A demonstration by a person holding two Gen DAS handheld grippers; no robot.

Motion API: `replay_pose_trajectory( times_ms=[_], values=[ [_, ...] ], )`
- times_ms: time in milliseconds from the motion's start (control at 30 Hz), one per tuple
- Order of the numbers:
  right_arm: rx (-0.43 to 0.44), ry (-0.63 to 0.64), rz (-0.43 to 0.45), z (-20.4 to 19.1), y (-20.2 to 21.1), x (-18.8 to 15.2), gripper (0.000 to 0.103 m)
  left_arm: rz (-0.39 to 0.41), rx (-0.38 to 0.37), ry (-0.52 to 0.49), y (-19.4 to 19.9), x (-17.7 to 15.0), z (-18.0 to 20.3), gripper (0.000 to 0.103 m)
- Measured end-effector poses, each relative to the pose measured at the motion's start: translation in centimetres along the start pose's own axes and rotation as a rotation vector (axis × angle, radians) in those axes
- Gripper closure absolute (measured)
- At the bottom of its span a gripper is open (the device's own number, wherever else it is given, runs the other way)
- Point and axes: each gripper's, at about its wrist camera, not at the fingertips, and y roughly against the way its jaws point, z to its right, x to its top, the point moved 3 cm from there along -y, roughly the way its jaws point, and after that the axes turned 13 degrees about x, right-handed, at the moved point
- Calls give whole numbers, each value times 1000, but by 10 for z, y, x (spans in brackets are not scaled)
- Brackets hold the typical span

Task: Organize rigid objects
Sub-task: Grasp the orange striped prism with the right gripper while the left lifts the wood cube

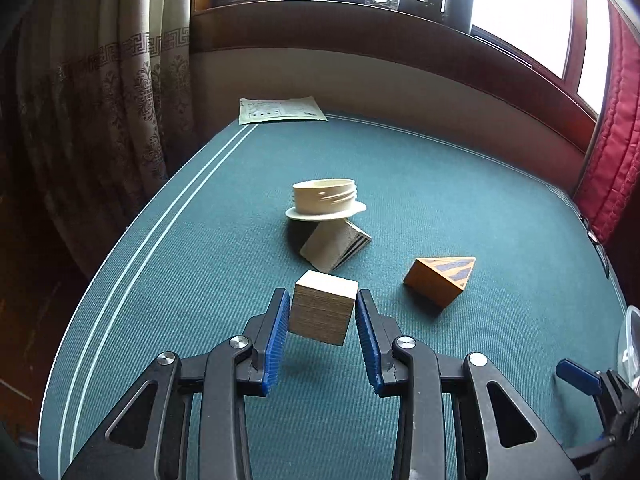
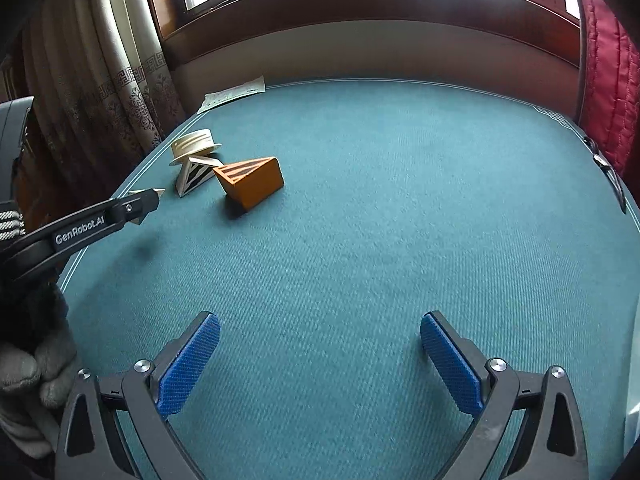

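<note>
My left gripper is shut on a pale wooden cube, which hangs tilted just above the teal tablecloth, its shadow beneath it. Beyond it a cream threaded ring rests on a grey striped wedge. An orange wedge with dark stripes lies to the right. In the right wrist view my right gripper stands open and empty over bare cloth, far from the orange wedge, the striped wedge and the cream ring. The left gripper's finger shows at the left, cube corners poking past it.
A printed paper sheet lies at the table's far left corner. Patterned curtains hang on the left and red quilted fabric on the right. A clear plastic container rim shows at the right edge. A gloved hand holds the left gripper.
</note>
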Motion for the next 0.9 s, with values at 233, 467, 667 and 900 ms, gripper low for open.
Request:
replay_pose_trajectory(
  times_ms=[233,467,667,900],
  values=[
    [8,18,-11,-23,-36,34,14,-15,31,41,-4,0,-13,68],
    [25,49,-2,-40,-54,59,14,-36,44,72,-8,0,-20,68],
    [36,61,2,-50,-68,76,18,-39,45,78,-8,0,-20,68],
    [34,58,-21,-51,-87,81,32,-36,38,85,-6,-1,-21,68]
  ],
)
